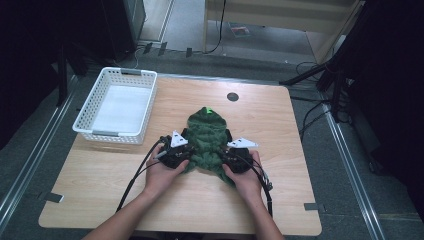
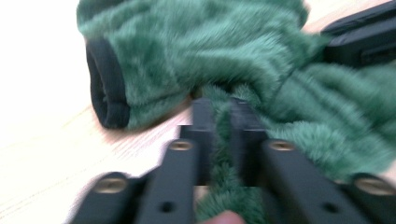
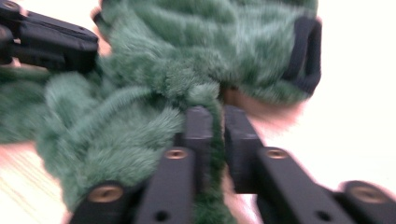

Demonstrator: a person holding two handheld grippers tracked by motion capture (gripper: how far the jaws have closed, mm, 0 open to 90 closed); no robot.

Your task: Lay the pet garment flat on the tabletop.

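**Inspector:** Item under handling: a green fleece garment [image 1: 206, 137], apparently a small hooded pet coat with black cuffs [image 2: 106, 88]. It lies bunched at the middle of the wooden table [image 1: 280, 200], near the person's edge.

**Clerk:** And the grippers?

**Inspector:** The left gripper [image 2: 223, 105] is clamped on a fold of fleece at the garment's near left edge. The right gripper [image 3: 212, 112] is likewise pinched on a ridge of fleece at the near right. Both grips appear secure, with pile standing between the jaws.

**Clerk:** Progress?

**Inspector:** Early, by my judgement. The garment is gripped at two points but remains crumpled; no neat fold is evident. The white basket [image 1: 86, 111] at the table's far left corner holds nothing visible, so any spreading, folding and depositing remain outstanding.
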